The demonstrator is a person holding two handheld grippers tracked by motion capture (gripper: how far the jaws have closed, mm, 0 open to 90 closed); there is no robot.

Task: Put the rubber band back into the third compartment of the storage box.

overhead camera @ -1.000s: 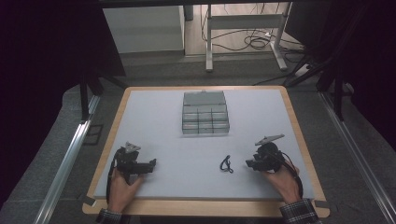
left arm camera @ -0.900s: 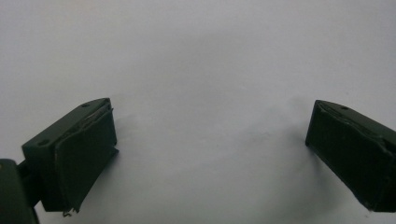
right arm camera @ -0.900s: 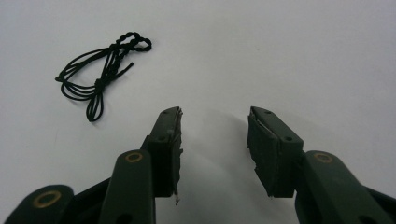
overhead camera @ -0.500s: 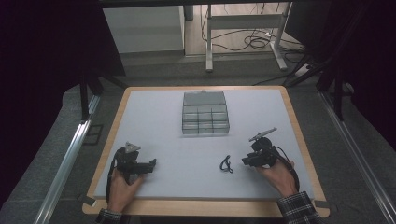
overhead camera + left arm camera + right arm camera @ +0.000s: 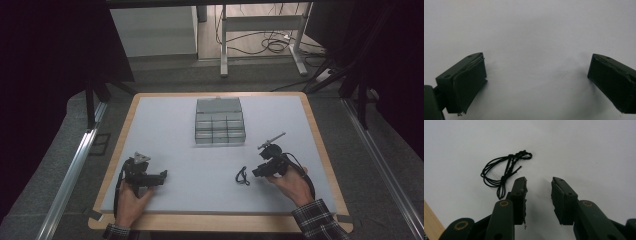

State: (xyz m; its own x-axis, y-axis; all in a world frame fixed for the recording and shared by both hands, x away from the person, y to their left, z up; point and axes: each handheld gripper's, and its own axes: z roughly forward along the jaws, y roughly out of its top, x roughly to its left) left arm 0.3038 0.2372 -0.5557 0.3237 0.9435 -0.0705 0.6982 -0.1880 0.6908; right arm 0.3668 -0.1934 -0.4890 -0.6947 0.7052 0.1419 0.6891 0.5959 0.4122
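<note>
In the high view, the person's right gripper [image 5: 257, 172] sits right of centre in the lower half of the frame, its tips close beside a small black cord [image 5: 242, 175] twisted into thin loops, which lies on the pale grey mat [image 5: 170, 135] just below the frame's centre. In the right gripper view the cord [image 5: 504, 171] shows at upper left, a bundle of fine strands with a knotted, braided end, just ahead of and to one side of the left-hand jaw; the jaws stand apart with nothing between them. That placement suggests a pick-up being lined up, though the gap is not yet over the cord.

The left gripper [image 5: 160, 177] rests at the lower left of the high view, apparently parked; in its own view the matte black jaws are spread wide over bare mat, released.

A clear plastic compartment box [image 5: 219, 121], lid open, sits at upper centre, well apart from the cord. The mat looks smooth, edged by a light wooden board [image 5: 320, 145].
</note>
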